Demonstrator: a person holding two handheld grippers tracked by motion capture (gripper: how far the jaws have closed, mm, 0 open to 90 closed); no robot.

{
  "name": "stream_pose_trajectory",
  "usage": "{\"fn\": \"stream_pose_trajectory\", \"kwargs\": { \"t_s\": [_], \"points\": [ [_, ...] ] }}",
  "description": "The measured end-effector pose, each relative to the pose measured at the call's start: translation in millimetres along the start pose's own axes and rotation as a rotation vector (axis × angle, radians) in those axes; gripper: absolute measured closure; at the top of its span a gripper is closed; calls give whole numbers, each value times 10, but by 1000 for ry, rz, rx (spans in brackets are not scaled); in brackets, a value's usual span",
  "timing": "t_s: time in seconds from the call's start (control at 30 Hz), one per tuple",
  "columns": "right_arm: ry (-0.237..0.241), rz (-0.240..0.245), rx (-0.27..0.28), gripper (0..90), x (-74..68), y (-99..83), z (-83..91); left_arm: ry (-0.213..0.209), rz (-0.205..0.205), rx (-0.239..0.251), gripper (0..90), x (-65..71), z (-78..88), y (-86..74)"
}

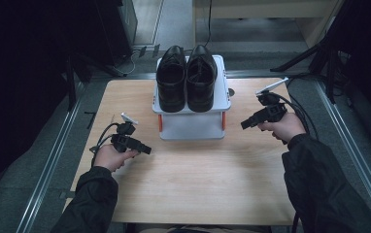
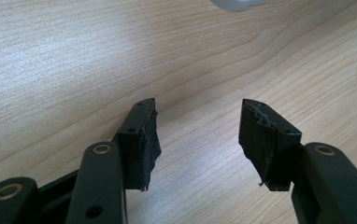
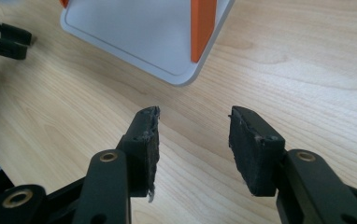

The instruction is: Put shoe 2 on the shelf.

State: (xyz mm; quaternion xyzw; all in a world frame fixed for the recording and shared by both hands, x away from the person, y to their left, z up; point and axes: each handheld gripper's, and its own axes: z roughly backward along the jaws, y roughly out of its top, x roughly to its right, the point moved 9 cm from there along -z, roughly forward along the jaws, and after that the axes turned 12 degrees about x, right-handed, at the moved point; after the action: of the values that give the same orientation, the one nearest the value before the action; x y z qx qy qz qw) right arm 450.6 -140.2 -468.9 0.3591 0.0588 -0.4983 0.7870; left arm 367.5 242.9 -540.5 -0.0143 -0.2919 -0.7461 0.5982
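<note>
Two black leather shoes (image 1: 186,77) stand side by side on the top shelf of a small white rack (image 1: 192,124) with orange posts, at the far middle of the wooden table (image 1: 188,179). My left gripper (image 1: 146,149) hovers left of the rack, jaws open over bare wood (image 2: 198,126). My right gripper (image 1: 244,124) sits to the right of the rack, open too, and its own view (image 3: 193,123) looks at the rack's lower shelf (image 3: 134,32) and one orange post (image 3: 201,28). Nothing is held between either pair of jaws.
The left gripper's jaw tips (image 3: 6,39) appear far off in the right gripper view. Cables (image 1: 300,109) trail from the right gripper. Dark stands and tripod legs (image 1: 314,53) flank the table; metal rails (image 1: 52,155) run along both sides.
</note>
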Motion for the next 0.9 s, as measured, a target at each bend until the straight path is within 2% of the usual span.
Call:
{"fn": "stream_pose_trajectory", "kwargs": {
  "t_s": [0.13,0.3,0.5,0.7,0.77,0.9],
  "points": [
    [30,10,5,541,30,-157,-128,-7,-7,0,460,21,-9,-10],
    [39,12,-5,541,59,-294,-196,-4,-11,-1,460,12,-13,-14],
    [51,13,25,541,147,-427,-257,0,-5,2,460,2,-12,-18],
    [50,46,46,540,194,-596,-343,0,-15,9,460,21,-9,-16],
    [53,48,71,541,207,-618,-356,-1,-17,5,458,23,-11,-18],
    [53,54,76,540,234,-680,-385,-11,-32,-1,453,52,-20,-19]
  ]
}}
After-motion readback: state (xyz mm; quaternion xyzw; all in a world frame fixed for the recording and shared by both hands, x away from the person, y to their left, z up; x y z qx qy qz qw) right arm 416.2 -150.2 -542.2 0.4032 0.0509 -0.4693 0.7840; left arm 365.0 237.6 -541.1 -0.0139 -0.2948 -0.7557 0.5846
